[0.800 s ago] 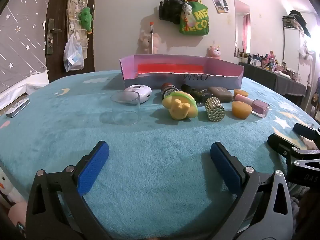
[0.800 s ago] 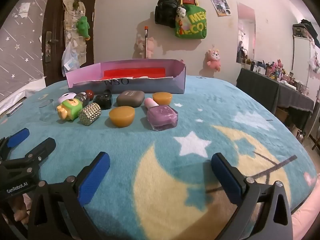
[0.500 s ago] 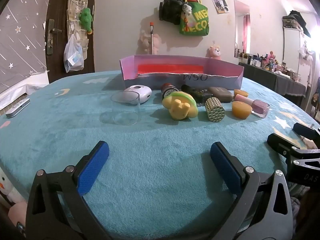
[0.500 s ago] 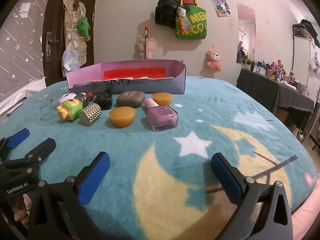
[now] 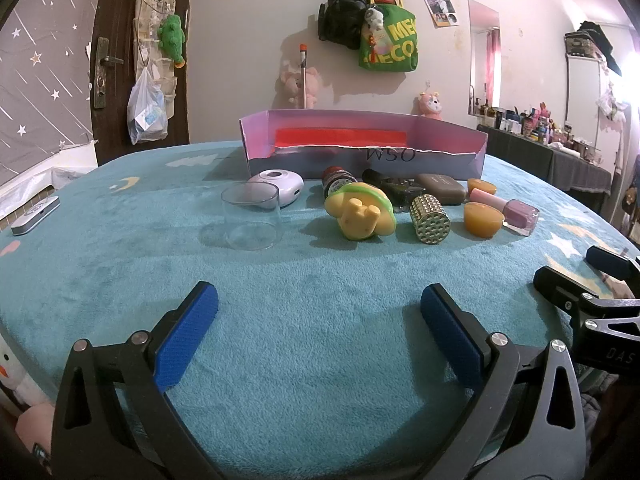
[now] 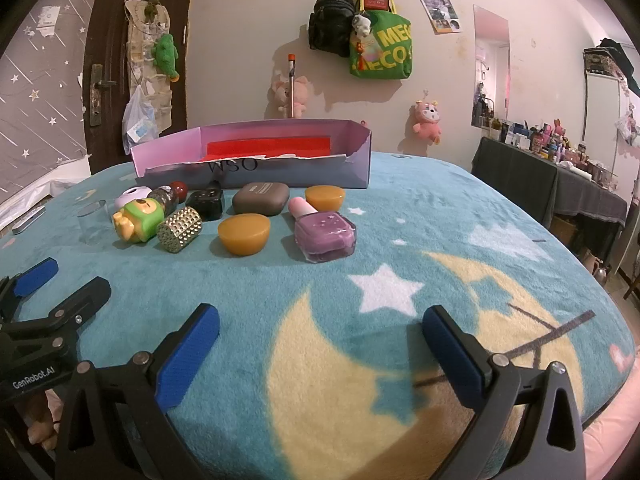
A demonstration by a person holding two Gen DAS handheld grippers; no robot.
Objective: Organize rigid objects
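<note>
A cluster of small objects lies on the teal blanket in front of a low pink cardboard box (image 5: 362, 148) (image 6: 256, 160). Among them are a clear cup (image 5: 251, 216), a white round case (image 5: 276, 188), a green and yellow toy (image 5: 360, 210) (image 6: 138, 218), a gold studded cylinder (image 5: 430, 220) (image 6: 179, 229), an orange dome (image 5: 482, 220) (image 6: 244, 234), a purple nail polish bottle (image 5: 516, 216) (image 6: 322, 234) and a brown case (image 6: 261, 199). My left gripper (image 5: 318, 312) is open and empty, well short of them. My right gripper (image 6: 320, 332) is open and empty over the moon pattern.
A white remote-like device (image 5: 35, 215) lies at the blanket's left edge. Behind stand a dark door (image 5: 120, 60), a wall with hanging bags (image 5: 372, 28), and a cluttered black table (image 6: 560, 176) at the right. Bare blanket lies between the grippers and the objects.
</note>
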